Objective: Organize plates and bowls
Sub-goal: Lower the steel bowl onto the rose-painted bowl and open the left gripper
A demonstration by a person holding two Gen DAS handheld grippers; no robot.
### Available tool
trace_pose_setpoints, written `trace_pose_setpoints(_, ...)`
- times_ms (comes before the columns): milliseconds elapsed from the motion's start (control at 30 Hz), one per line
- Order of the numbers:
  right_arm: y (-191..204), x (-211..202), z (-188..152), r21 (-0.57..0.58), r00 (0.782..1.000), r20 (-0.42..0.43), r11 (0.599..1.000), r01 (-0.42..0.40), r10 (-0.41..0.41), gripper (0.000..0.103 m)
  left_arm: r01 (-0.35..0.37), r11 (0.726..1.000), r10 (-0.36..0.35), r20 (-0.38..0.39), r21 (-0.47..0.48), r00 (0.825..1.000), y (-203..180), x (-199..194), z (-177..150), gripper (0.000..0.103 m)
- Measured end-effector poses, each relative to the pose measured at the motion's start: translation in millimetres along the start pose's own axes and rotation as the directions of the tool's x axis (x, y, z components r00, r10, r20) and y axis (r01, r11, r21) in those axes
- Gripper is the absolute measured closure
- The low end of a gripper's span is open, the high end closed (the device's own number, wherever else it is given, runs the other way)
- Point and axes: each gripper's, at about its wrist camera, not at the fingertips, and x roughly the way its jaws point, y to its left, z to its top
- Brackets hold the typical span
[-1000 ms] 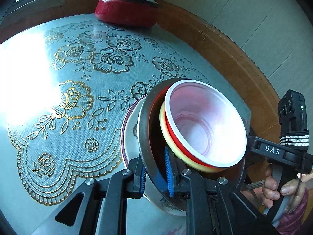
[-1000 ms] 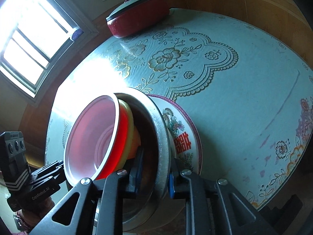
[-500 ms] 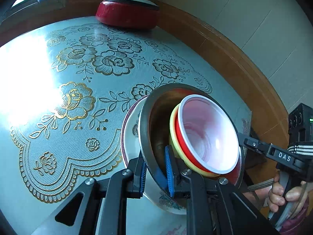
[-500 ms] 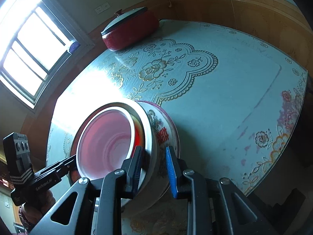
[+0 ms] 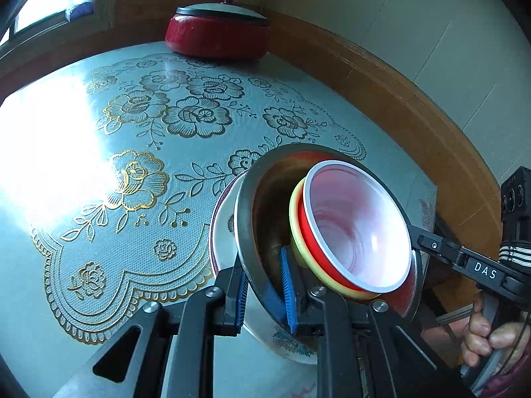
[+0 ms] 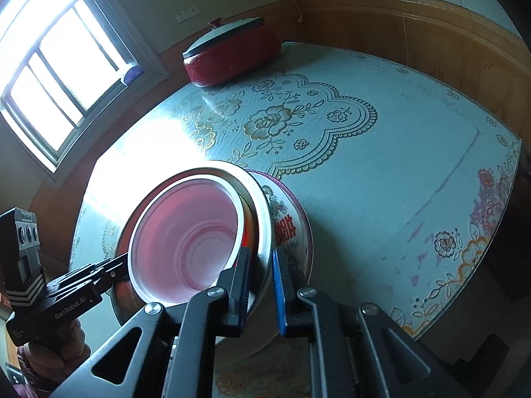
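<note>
A nest of dishes sits near the front edge of the lace-patterned surface (image 6: 381,172), gripped from two sides at once. The left gripper (image 5: 264,285) is nearly closed, its blue pads clamped across the rim of the steel bowl (image 5: 245,232), one pad outside and one inside. The right gripper (image 6: 260,285) straddles the opposite side of that same rim and its jaws are closing at this moment; a second ago they stood noticeably wider around the rim, so this looks like a grip being tightened rather than let go.

Within the steel bowl, the white-rimmed red bowl (image 5: 355,232) rests in a yellow bowl (image 5: 295,219), and both lean toward the right-hand side. Compared with a second ago, the inner bowls have sunk lower into the steel one and the whole stack appears less steeply tipped in the right wrist view. Beneath it all is the floral plate (image 6: 288,229) with its red character, lying on the surface.

For the task, the shift suggests the bowls are now gathered into one stack on the plate, with both hands steadying it; whether it will be lifted or simply squared up cannot be told. The red lidded pot (image 5: 217,34) stands well apart at the far edge, by the wall
</note>
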Motion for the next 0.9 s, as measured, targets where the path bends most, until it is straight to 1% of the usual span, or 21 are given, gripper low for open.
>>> trace_pose_setpoints(300,6.3,0.4,-0.7,-0.018,0.999,0.010,0.999,0.040,-0.040,0.091,-0.007,1.000,0.007,0.006,0.001,1.000,-1.5,-0.8,-0.5,0.084)
trace_pose_setpoints(467,6.3,-0.1,-1.1,-0.019,0.999,0.014,0.999,0.046,-0.045,0.091,-0.015,1.000,0.015,0.014,0.009,1.000,-2.3,-1.7,-1.4,0.083)
trace_pose_setpoints(567,9.0,-0.5,-2.0,-0.036,0.998,0.022,0.997,0.062,-0.062,0.091,-0.018,1.000,0.018,0.017,0.011,1.000,-2.7,-2.1,-2.0,0.083)
trace_pose_setpoints(667,9.3,-0.5,-1.8,-0.039,0.997,0.022,0.997,0.069,-0.069,0.091,-0.035,0.999,0.034,0.024,0.023,0.999,-5.6,-2.9,-1.9,0.083)
trace_pose_setpoints(733,9.8,-0.5,-1.7,-0.040,0.997,0.023,0.996,0.074,-0.073,0.091,-0.032,0.999,0.031,0.024,0.015,0.999,-5.1,-3.4,-2.2,0.082)
trace_pose_setpoints(900,12.3,-3.6,-5.2,-0.032,0.995,0.044,0.996,0.089,-0.087,0.089,-0.040,0.999,0.039,0.051,0.013,0.998,-5.2,-15.1,-4.7,0.083)
